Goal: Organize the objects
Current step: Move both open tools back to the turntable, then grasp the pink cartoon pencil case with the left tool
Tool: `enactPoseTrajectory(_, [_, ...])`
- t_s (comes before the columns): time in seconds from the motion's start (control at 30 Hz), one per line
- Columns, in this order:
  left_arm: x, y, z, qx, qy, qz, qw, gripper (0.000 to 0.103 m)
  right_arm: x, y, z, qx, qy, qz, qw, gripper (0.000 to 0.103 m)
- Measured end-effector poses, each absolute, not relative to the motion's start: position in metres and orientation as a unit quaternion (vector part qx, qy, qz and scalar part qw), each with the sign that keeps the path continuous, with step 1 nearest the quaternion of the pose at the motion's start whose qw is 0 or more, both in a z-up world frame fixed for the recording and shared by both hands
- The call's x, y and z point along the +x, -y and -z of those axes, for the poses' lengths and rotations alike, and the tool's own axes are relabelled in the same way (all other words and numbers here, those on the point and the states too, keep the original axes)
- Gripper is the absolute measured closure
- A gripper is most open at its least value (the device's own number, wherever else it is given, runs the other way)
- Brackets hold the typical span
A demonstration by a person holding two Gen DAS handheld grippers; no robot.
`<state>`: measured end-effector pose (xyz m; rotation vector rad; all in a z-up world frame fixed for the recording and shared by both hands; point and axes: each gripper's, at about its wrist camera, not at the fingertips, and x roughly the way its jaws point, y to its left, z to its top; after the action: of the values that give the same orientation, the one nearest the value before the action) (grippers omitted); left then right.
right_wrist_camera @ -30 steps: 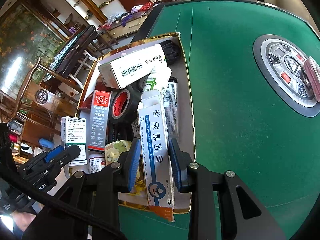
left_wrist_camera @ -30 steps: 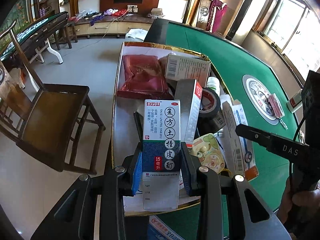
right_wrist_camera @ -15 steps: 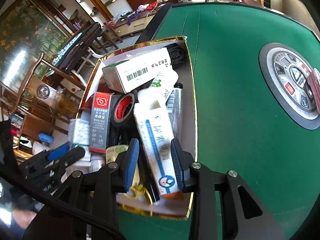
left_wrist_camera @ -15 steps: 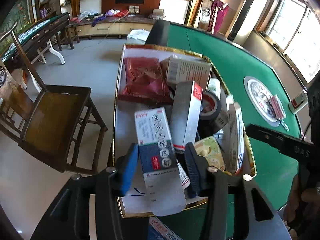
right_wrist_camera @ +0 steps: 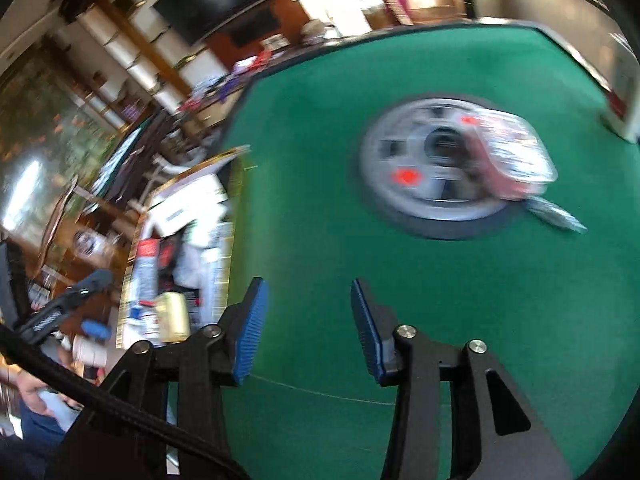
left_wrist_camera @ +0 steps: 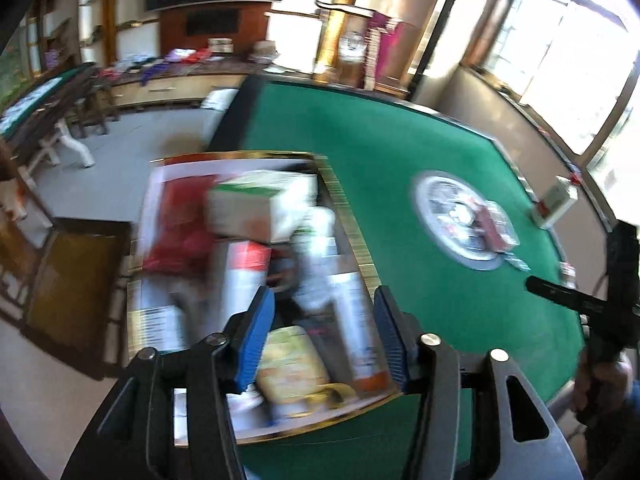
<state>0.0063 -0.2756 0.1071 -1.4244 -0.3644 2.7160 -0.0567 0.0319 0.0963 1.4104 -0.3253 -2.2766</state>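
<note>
Gold-rimmed shallow cardboard box [left_wrist_camera: 352,232] crammed with blurred packets, tubes, cartons sits at near left edge of green felt table [left_wrist_camera: 400,152]. White-and-green carton [left_wrist_camera: 260,204] lies across far part of box, red pouch [left_wrist_camera: 180,220] to its left. Left gripper [left_wrist_camera: 324,336] hovers above box's near end, jaws opening, nothing pinched between blue pads. Right gripper [right_wrist_camera: 306,328] over bare felt right of box, jaws opening, empty. Round grey centre console [right_wrist_camera: 432,168] farther right, small packet on it.
</note>
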Motion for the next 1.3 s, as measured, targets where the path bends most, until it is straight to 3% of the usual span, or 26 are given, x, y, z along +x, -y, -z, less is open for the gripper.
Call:
enactPoseTrajectory(0.3, [-0.1, 0.135, -0.101, -0.55, 0.154, -0.802, 0.172, 0.043, -0.063, -0.145, -0.081, 0.514, 0.191, 0.823, 0.145, 0.057])
enactPoseTrajectory(0.4, [-0.142, 0.075, -0.095, -0.571, 0.146, -0.784, 0.193, 0.035, -0.06, -0.163, -0.078, 0.513, 0.198, 0.823, 0.14, 0.057])
enactPoseTrajectory(0.57, [-0.215, -0.001, -0.066, -0.613, 0.134, -0.761, 0.166, 0.034, -0.053, -0.198, -0.076, 0.507, 0.215, 0.824, 0.134, 0.057])
enactPoseTrajectory(0.83, [-0.265, -0.038, -0.033, -0.632, 0.109, -0.762, 0.095, 0.034, -0.039, -0.239, -0.065, 0.506, 0.24, 0.819, 0.125, 0.057])
enactPoseTrajectory(1.17, [-0.276, -0.046, -0.002, -0.641, 0.148, -0.746, 0.101, 0.034, -0.038, -0.265, -0.054, 0.508, 0.256, 0.814, 0.119, 0.057])
enactPoseTrajectory(1.3, [-0.272, -0.058, -0.002, -0.633, 0.128, -0.757, 0.095, 0.034, -0.044, -0.262, -0.055, 0.51, 0.245, 0.815, 0.126, 0.057])
